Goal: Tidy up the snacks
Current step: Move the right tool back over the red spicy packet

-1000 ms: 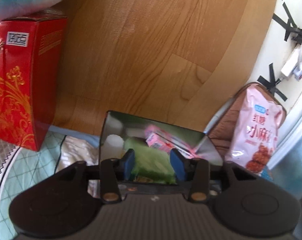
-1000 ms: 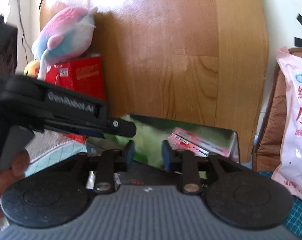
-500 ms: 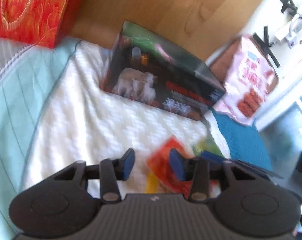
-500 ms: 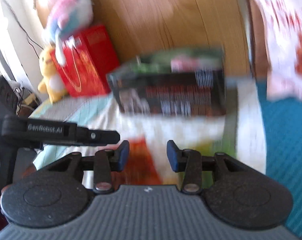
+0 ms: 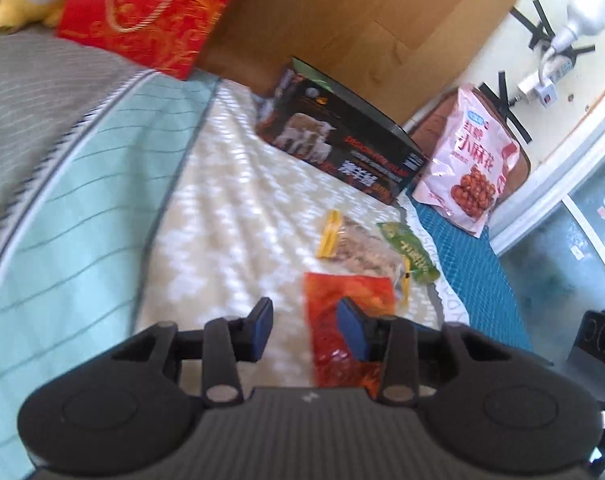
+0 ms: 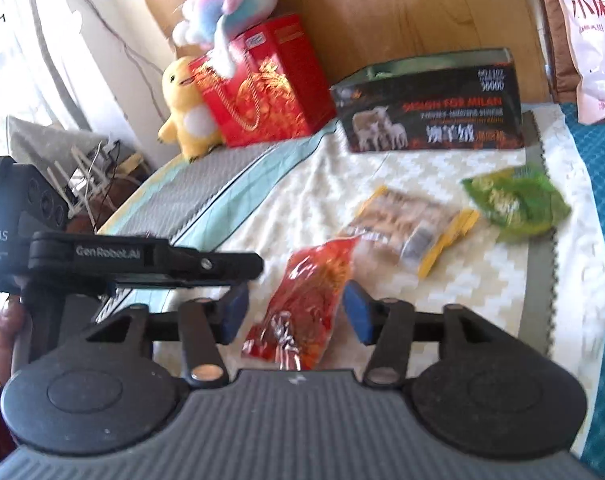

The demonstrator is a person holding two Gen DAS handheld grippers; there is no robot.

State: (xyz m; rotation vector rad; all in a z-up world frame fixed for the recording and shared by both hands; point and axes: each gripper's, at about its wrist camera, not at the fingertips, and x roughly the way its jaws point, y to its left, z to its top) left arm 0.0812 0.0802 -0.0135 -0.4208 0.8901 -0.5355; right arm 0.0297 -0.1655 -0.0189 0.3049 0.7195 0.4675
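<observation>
Three snack packets lie on the white patterned cloth (image 5: 230, 216): a red packet (image 5: 344, 332) (image 6: 310, 300), a clear packet with yellow ends (image 5: 358, 248) (image 6: 414, 224) and a green packet (image 5: 408, 250) (image 6: 516, 204). A black open-top box (image 5: 342, 148) (image 6: 430, 116) stands at the back against the wooden headboard. My left gripper (image 5: 306, 332) is open and empty above the red packet's left edge. My right gripper (image 6: 294, 312) is open and empty above the red packet. The left gripper's body shows in the right wrist view (image 6: 142, 260).
A red gift box (image 5: 150, 12) (image 6: 262, 80) stands back left with plush toys (image 6: 226, 4) on and beside it. A large pink snack bag (image 5: 466, 164) (image 6: 590, 32) leans against the wall at the right. A blue mat (image 5: 462, 276) lies right of the cloth.
Both grippers have pulled back and away from the black box, from over its opening to above the packets on the cloth. Both stay open and empty.
</observation>
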